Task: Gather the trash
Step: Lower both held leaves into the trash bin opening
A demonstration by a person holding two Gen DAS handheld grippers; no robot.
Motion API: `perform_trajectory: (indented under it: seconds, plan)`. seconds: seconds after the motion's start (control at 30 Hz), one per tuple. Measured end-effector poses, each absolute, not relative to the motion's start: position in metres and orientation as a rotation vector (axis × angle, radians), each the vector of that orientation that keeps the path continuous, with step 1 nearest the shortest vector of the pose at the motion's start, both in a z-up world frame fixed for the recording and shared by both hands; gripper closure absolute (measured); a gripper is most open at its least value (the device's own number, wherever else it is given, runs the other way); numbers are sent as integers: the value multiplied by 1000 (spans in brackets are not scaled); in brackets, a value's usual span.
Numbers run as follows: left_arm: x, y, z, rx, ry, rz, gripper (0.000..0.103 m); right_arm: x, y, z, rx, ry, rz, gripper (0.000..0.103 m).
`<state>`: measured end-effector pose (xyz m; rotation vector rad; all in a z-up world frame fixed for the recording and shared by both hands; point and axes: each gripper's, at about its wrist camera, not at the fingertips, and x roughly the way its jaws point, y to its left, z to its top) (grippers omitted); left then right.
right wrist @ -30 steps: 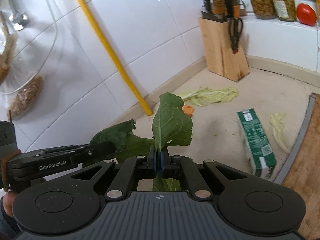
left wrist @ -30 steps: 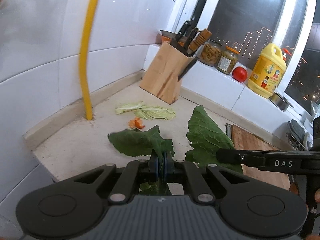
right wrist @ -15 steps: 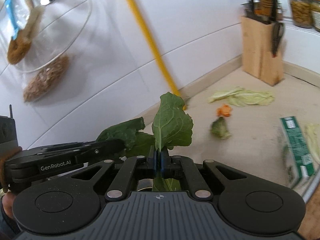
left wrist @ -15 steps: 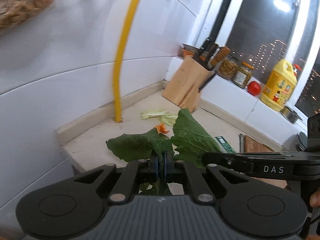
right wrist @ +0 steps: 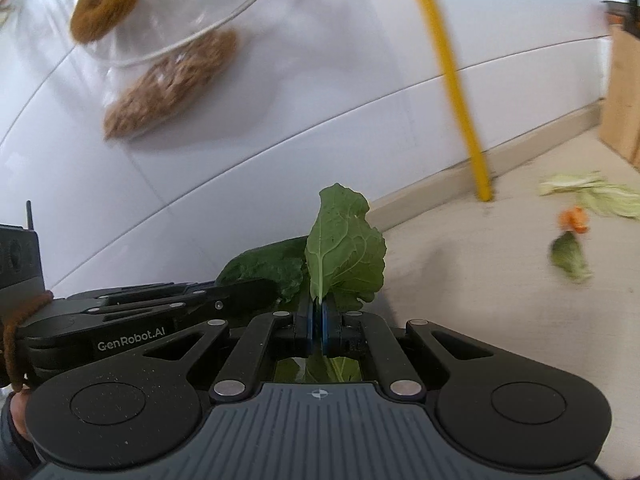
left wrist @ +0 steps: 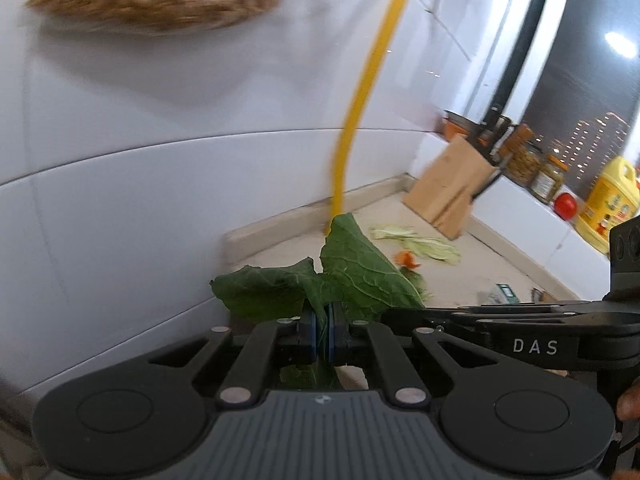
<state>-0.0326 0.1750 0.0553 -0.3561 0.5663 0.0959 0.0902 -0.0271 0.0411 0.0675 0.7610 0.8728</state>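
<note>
Between each claw's shut pads we pinched a leaf — left claw [left wrist: 324, 334] a dark crumpled green leaf [left wrist: 264, 290], right claw [right wrist: 319, 330] a lighter upright veined leaf [right wrist: 344, 248] — thin stems could tear free.

Location is a home kitchen, identified by white glazed wall tiles [left wrist: 120, 200], a stone worktop [right wrist: 480, 280] strewn with vegetable scraps [right wrist: 592, 194], a wooden knife block [left wrist: 448, 196] at right of frame, and storage jars [left wrist: 524, 160], a tomato [left wrist: 565, 206] and a yellow oil jug [left wrist: 610, 204] along the night-dark window sill.
</note>
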Motion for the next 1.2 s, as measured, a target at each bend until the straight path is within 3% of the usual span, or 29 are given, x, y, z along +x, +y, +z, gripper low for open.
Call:
perform_trajectory:
  seconds: [1.2]
  plan:
    - [-71, 230, -19, -431, 649, 247, 101, 61, 76, -23, -81, 922, 901, 97]
